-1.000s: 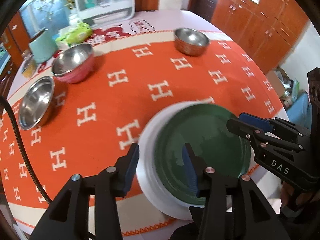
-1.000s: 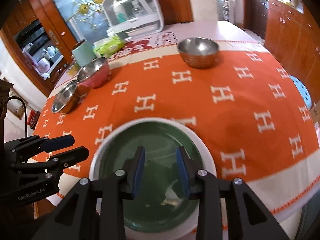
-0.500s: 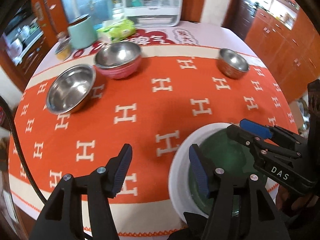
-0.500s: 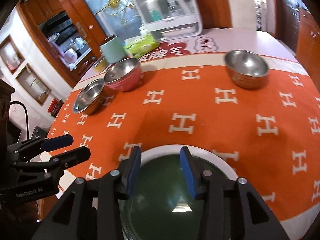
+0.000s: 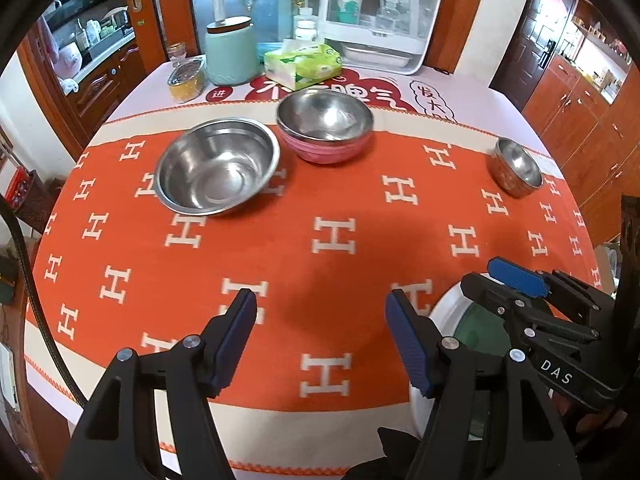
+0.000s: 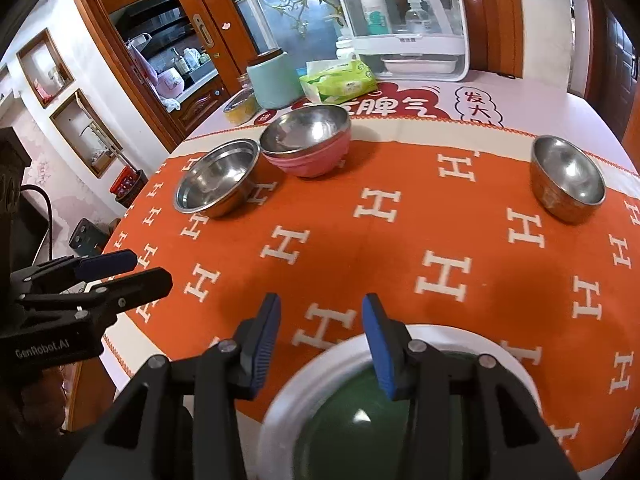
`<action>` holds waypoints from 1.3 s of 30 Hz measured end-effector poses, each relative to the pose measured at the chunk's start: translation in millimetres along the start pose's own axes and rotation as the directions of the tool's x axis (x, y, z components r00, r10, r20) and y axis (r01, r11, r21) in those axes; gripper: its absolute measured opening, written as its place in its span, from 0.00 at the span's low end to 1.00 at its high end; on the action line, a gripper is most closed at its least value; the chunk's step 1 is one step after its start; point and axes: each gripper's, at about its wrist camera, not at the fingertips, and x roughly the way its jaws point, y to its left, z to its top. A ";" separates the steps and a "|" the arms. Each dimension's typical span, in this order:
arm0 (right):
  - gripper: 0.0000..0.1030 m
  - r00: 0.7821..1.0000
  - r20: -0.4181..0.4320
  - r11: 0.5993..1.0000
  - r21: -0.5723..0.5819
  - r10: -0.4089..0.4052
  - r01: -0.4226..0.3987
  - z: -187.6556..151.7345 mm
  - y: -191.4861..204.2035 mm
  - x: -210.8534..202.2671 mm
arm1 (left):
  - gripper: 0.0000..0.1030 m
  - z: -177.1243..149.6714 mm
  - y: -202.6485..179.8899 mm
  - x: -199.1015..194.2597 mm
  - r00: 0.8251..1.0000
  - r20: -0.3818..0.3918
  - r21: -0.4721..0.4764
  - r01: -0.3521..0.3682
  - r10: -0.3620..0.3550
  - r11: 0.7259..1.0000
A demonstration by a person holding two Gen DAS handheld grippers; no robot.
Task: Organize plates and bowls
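Green plate [image 6: 360,432] shows fully only from right wrist.

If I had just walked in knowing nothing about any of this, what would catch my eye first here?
Probably the bright orange tablecloth patterned with white H shapes. Then the shiny steel bowls at its far side: a wide one beside a pink-sided one, and a small one off alone to the right. Nearest, a green plate rests on a white plate.
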 end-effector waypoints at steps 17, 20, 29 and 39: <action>0.47 0.997 0.050 0.995 0.075 -0.065 0.061 8.7 92.8 33.6 | 0.74 23.9 103.9 -4.9 0.999 -0.043 0.085 0.023 -0.019 0.996; 0.48 0.995 0.048 0.992 0.094 -0.088 0.083 10.0 106.9 44.1 | 0.74 30.9 125.8 -1.3 0.998 -0.058 0.093 0.029 -0.024 0.995; 0.50 0.989 0.070 0.987 0.108 -0.130 0.122 30.7 140.0 67.6 | 0.74 63.3 177.1 15.9 0.997 -0.073 0.069 0.033 -0.027 0.997; 0.50 0.979 0.088 0.978 0.113 -0.183 0.173 73.4 147.1 97.0 | 0.74 105.5 202.0 47.5 0.996 -0.066 0.033 0.055 -0.053 0.998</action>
